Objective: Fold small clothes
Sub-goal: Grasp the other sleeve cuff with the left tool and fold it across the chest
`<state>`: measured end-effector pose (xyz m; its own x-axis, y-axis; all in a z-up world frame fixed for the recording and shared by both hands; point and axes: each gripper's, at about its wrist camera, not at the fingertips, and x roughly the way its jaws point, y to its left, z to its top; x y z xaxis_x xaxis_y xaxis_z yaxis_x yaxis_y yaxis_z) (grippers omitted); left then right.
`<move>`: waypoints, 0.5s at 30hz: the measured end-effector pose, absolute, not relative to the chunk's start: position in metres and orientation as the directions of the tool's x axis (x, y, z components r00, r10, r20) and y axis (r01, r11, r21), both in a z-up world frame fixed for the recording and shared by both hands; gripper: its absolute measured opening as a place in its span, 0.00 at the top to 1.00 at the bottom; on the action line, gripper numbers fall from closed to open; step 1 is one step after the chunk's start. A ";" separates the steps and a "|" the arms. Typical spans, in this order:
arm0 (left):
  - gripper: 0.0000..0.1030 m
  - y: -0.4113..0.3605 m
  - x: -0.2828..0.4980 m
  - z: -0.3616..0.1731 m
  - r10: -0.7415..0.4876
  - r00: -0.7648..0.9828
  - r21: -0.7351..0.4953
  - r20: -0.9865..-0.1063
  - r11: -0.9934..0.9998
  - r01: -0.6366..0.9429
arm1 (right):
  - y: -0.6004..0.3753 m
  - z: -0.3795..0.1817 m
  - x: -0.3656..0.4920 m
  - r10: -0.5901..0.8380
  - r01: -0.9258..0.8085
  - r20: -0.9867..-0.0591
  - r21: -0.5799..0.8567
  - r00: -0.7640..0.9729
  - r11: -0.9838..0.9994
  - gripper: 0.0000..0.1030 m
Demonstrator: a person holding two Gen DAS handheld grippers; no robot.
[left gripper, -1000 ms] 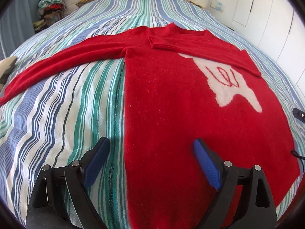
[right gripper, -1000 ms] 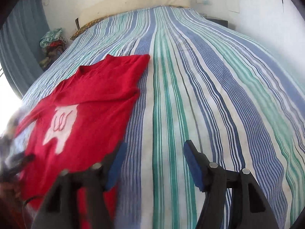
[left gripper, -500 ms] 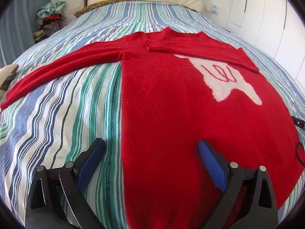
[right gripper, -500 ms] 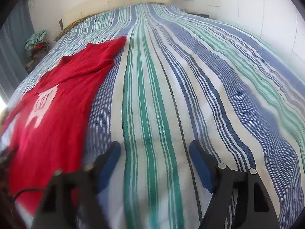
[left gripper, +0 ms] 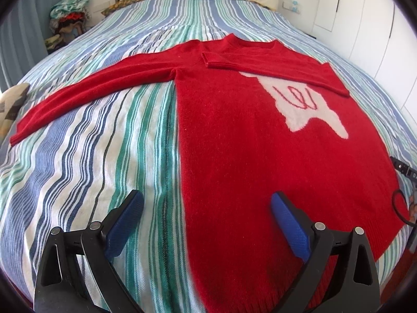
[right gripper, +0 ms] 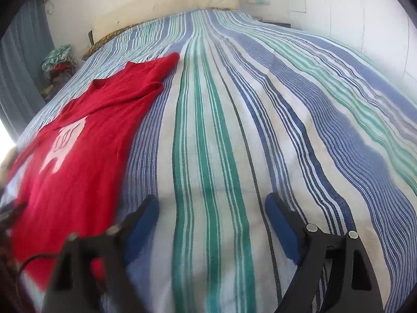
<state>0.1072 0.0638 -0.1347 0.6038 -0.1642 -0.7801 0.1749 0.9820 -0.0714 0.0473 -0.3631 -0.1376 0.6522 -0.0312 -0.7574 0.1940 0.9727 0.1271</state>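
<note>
Sweater [left gripper: 260,143] flat on the bed [left gripper: 91,156]; left hand-held gripper [left gripper: 206,219] gapes over its hem; right hand-held gripper [right gripper: 211,216] gapes beside the sweater.

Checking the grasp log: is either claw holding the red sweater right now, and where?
Nothing is held. Left claw and right claw are both open above the sweater and bedspread.

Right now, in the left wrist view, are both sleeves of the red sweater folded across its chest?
No: only one sleeve lies across the red sweater; the other sleeve stretches out on the striped bedspread.
</note>
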 end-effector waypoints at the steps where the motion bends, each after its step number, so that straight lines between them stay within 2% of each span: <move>1: 0.04 0.072 0.108 -0.128 -0.170 0.611 -0.091 -0.773 0.983 0.159 | -0.363 -0.138 0.048 -0.030 0.193 -0.757 0.128 0.652 0.973 0.19; 5: 0.05 0.134 0.129 -0.104 -0.199 0.655 -0.257 -0.729 0.966 0.008 | -0.362 -0.139 0.049 -0.030 0.188 -0.757 0.124 0.653 0.974 0.17; 9: 0.06 0.239 0.157 -0.110 -0.181 0.681 -0.479 -0.710 0.832 -0.278 | -0.359 -0.140 0.050 -0.034 0.182 -0.759 0.112 0.650 0.977 0.15; 10: 0.10 0.266 0.162 -0.116 -0.165 0.686 -0.517 -0.709 0.783 -0.345 | -0.358 -0.140 0.050 -0.034 0.181 -0.759 0.111 0.650 0.977 0.15; 11: 0.21 0.290 0.166 -0.122 -0.139 0.685 -0.535 -0.715 0.740 -0.409 | -0.358 -0.140 0.050 -0.036 0.181 -0.759 0.109 0.650 0.977 0.15; 12: 0.25 0.311 0.171 -0.128 -0.119 0.677 -0.543 -0.726 0.704 -0.458 | -0.358 -0.140 0.050 -0.037 0.181 -0.759 0.108 0.650 0.977 0.14; 15: 0.27 0.351 0.186 -0.144 -0.117 0.666 -0.572 -0.737 0.633 -0.521 | -0.358 -0.141 0.049 -0.039 0.181 -0.758 0.106 0.651 0.978 0.14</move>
<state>0.1855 0.3510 -0.1444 0.6659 -0.1173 -0.7367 -0.5214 0.6332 -0.5721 0.0494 -0.3580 -0.1406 0.6515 -0.0385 -0.7577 0.1810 0.9778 0.1059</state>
